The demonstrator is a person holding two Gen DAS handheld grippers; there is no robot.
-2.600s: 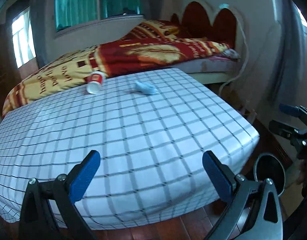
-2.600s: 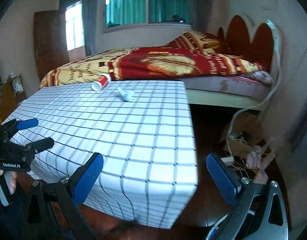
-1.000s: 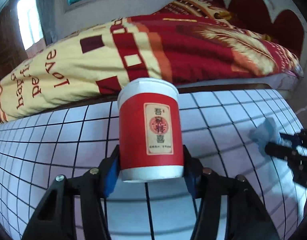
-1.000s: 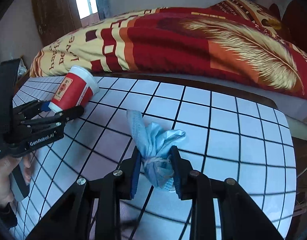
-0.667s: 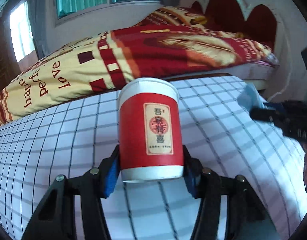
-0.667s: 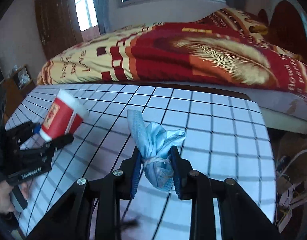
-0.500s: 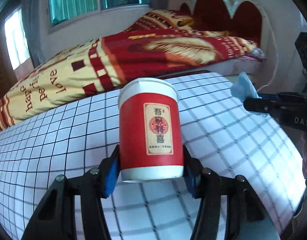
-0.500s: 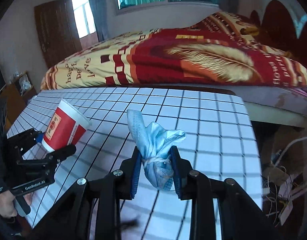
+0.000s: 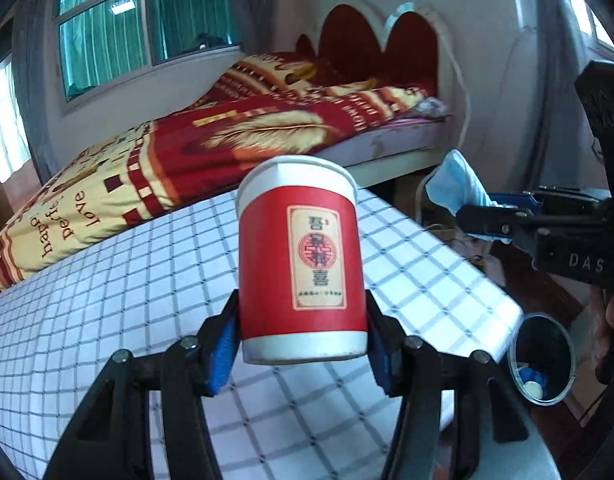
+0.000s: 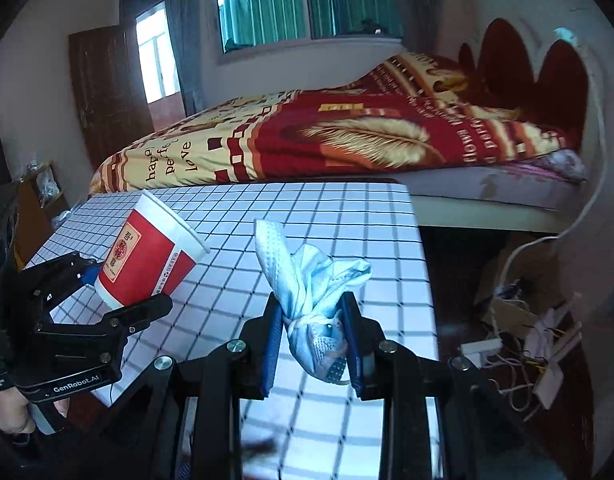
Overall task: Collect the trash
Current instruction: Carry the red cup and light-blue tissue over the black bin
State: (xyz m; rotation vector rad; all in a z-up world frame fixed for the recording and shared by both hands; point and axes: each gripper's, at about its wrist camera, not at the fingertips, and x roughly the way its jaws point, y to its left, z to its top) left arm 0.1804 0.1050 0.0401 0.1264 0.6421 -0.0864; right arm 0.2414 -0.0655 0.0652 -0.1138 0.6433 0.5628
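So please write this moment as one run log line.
left gripper: shut on red paper cup | right gripper: shut on blue face mask | both above checked table | bin: on floor, beside table

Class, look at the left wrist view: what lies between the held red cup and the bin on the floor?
Only the checked cloth's corner lies between red cup and bin, seen in the left wrist view.

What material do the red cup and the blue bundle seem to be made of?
Cup: probably paper with a slightly glossy printed red wrap; it has a rolled white rim and a matte white base.
Bundle: looks like soft non-woven fabric, matte; it is crumpled, with an embossed dotted texture, perhaps a face mask.
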